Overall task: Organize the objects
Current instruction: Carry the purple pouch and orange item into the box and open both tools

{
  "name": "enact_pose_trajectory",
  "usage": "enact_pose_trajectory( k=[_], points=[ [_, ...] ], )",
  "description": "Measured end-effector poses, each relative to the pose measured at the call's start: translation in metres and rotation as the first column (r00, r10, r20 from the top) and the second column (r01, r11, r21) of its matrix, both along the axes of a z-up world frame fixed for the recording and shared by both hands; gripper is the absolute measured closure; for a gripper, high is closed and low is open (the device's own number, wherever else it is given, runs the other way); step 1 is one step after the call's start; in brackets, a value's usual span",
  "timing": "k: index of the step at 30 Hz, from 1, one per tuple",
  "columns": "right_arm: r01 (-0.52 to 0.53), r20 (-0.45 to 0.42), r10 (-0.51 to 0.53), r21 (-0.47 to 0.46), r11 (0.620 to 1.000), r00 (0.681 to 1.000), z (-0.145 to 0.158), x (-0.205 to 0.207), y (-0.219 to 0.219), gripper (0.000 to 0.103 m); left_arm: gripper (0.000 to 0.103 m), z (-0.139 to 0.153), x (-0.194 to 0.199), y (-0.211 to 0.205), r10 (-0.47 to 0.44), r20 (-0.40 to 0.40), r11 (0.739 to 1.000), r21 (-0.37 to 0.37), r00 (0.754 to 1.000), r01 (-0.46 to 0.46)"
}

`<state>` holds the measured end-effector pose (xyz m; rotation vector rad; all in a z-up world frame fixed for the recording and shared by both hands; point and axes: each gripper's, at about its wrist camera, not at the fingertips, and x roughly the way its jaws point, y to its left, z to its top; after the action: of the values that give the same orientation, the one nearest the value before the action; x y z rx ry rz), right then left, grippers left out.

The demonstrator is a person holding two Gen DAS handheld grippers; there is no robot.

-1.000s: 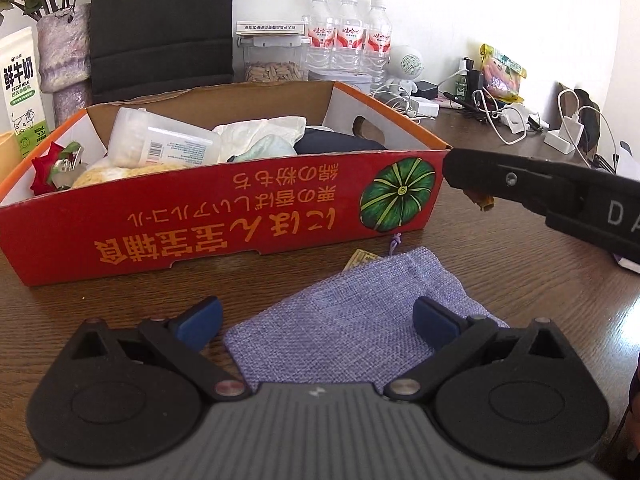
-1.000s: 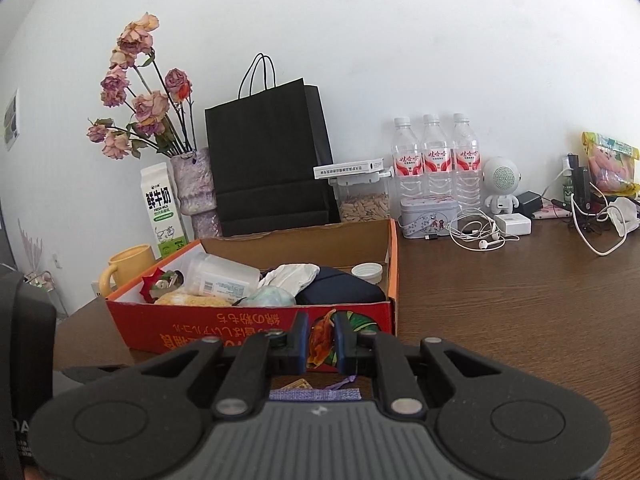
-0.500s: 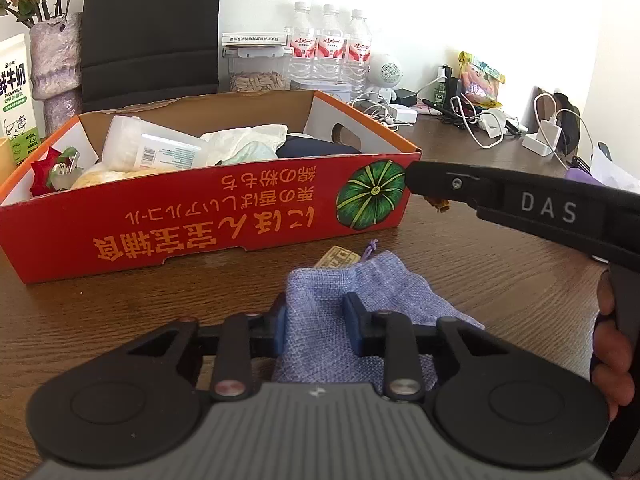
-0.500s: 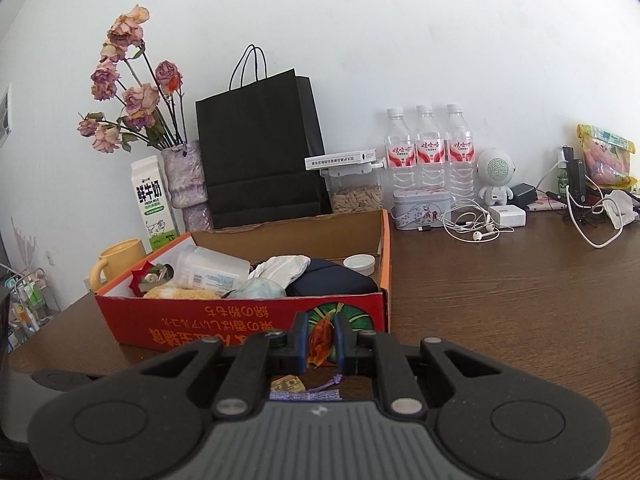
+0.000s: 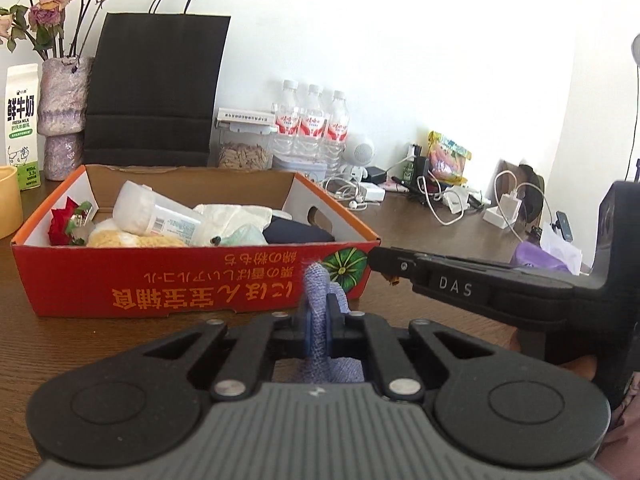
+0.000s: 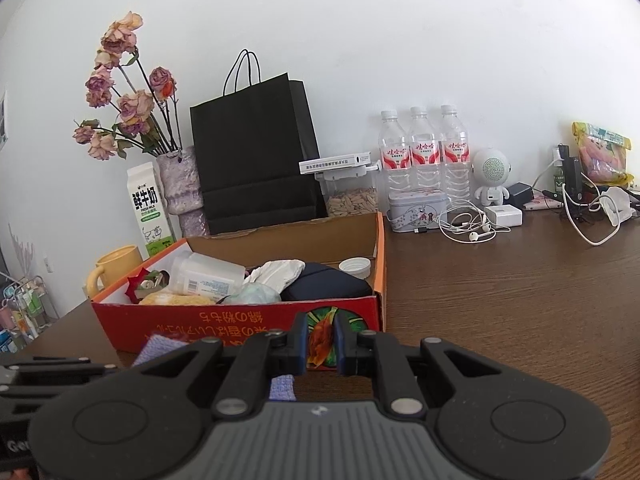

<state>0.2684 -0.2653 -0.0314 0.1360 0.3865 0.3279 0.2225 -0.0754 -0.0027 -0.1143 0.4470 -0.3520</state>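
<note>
My left gripper is closing tight on a lavender burlap pouch; its pads press the cloth, which hangs above the brown table. Just beyond stands an open red cardboard box with yellow print. It holds a plastic tub, white cloth, a dark blue pouch and a red rose. My right gripper is shut on a small orange-red piece in front of the box. From the left wrist it reaches in from the right, tip near the box's front corner. The pouch shows at lower left.
Behind the box stand a black paper bag, a vase of dried roses, a milk carton and a yellow mug. Water bottles, a tin, a white speaker figure, earphones and charger cables line the wall at right.
The left gripper went from wide open over the flat pouch to shut on it, and lifted it off the table. The right gripper has held still.
</note>
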Motion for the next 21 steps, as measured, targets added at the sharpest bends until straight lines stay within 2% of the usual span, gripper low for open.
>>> enact_pose_trajectory(
  k=[10, 17, 21],
  points=[
    [0.005, 0.043, -0.005, 0.0, 1.0, 0.999, 0.002, -0.003, 0.002, 0.091, 0.096, 0.027, -0.005, 0.022, 0.072, 0.094, 0.996, -0.068, 0.993, -0.066],
    [0.0, 0.119, 0.004, -0.027, 1.0, 0.993, 0.008, -0.006, 0.016, 0.091, 0.096, 0.052, 0.001, 0.026, 0.094, 0.175, 0.995, -0.03, 0.98, -0.091],
    [-0.005, 0.152, 0.009, -0.028, 1.0, 0.988, 0.018, 0.0, 0.026, 0.091, 0.096, 0.059, 0.02, 0.031, 0.108, 0.174, 0.994, -0.035, 0.979, -0.104]
  ],
)
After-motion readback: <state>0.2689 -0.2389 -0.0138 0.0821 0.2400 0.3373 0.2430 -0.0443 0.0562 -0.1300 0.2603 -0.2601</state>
